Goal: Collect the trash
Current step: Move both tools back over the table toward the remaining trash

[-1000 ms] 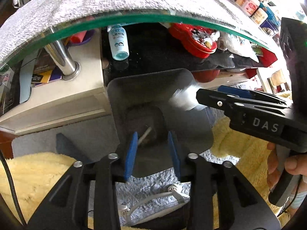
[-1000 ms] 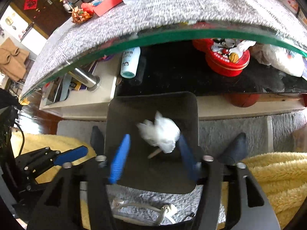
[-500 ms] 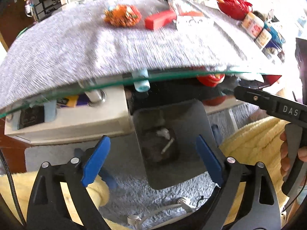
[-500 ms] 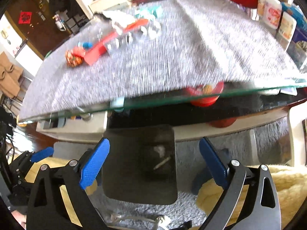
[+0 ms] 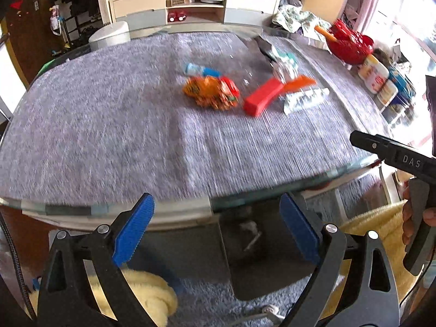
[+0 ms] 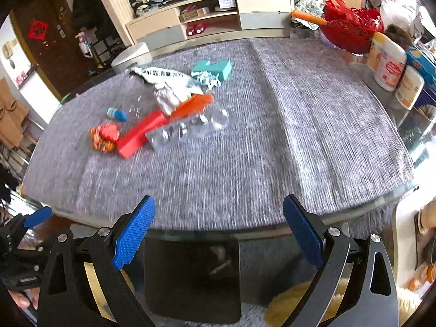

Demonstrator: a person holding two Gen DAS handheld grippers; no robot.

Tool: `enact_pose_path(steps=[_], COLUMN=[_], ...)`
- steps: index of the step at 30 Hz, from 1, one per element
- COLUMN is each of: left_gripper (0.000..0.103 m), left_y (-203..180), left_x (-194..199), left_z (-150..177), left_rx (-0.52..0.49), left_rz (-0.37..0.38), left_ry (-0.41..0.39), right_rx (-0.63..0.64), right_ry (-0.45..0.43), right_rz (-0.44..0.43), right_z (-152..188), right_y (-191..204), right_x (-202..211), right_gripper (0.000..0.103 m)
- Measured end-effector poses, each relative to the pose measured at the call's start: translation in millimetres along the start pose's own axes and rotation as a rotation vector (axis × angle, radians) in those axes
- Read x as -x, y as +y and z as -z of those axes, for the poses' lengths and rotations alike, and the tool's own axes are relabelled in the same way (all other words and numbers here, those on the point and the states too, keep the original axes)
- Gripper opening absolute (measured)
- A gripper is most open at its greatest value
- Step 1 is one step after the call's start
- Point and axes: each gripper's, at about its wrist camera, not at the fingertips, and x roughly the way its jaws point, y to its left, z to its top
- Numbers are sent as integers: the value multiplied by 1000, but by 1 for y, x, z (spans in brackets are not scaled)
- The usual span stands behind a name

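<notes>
Trash sits mid-table on the grey mat (image 6: 245, 150): we see an orange wrapper (image 5: 209, 94), a red box (image 5: 261, 96) touching a clear tray (image 6: 190, 129), plus a teal box (image 6: 214, 68). Both our claws, left (image 5: 216, 229) and right (image 6: 219, 230), have just spread wide with nothing between them. Below the table edge the dark bin (image 6: 190, 278) holds what's probably a tissue; it's blurry.

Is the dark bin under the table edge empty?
No. The bin holds a white tissue wad and a pale stick at its bottom.
</notes>
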Motion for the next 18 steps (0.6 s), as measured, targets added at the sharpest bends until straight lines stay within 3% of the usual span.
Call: enact_pose_path(steps=[7,14,18], left_gripper=[89,89,89], left_y=[9,8,5], left_x=[-15,-25,-31], left_z=[-33,-60,-72], left_rx=[-14,-52,-65], left_rz=[-23,-21,-12], left_ry=[-14,-25,-34], right_rx=[-14,-83,-102], right_ry=[-13,5,24], right_rz=[-45,-59,-54], right_z=[-30,-53,-61], right_y=[13,18,19], right_x=[-19,-43,-52], right_gripper=[94,60,56])
